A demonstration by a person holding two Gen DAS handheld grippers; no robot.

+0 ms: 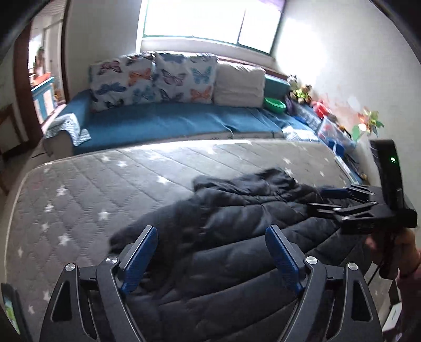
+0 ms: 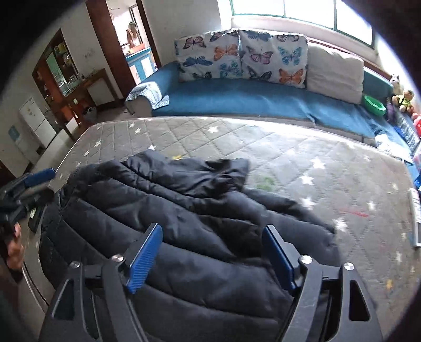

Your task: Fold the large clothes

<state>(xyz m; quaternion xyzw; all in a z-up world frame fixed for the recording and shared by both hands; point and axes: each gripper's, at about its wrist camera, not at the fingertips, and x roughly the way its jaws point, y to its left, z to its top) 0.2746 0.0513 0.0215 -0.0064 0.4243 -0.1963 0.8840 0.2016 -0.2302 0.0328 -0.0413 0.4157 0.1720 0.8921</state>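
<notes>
Across the near half of a grey quilted mattress [image 2: 302,155] printed with white stars lies a dark padded jacket [image 2: 184,205], rumpled and partly doubled over itself, its quilted body reaching the near edge and a bunched fold rising toward the mattress's middle. Over that near edge the left gripper [image 1: 210,252] points down at the jacket, its blue-padded fingers [image 1: 140,259] spread wide with only cloth below them and nothing pinched. Beside it the right gripper [image 2: 211,256] hangs over the jacket as well, its blue fingers [image 2: 146,259] likewise spread apart and clear of the fabric, gripping nothing. From the left wrist view the right gripper appears at the right, held by a hand [image 1: 392,252] near the right edge of the mattress, its tips over the jacket's far part. From the right wrist view the left gripper shows at the left edge, a hand [image 2: 14,244] around its grip. Beyond the far edge of the mattress runs a blue sofa [image 1: 168,121] carrying two butterfly cushions [image 1: 155,79] and a plain pale cushion [image 1: 239,85], with a green bowl [image 1: 275,104] and soft toys [image 1: 300,89] toward its right end. A bright window [image 1: 210,18] stands above the sofa, and a doorway [image 2: 131,39] opens at the left.
</notes>
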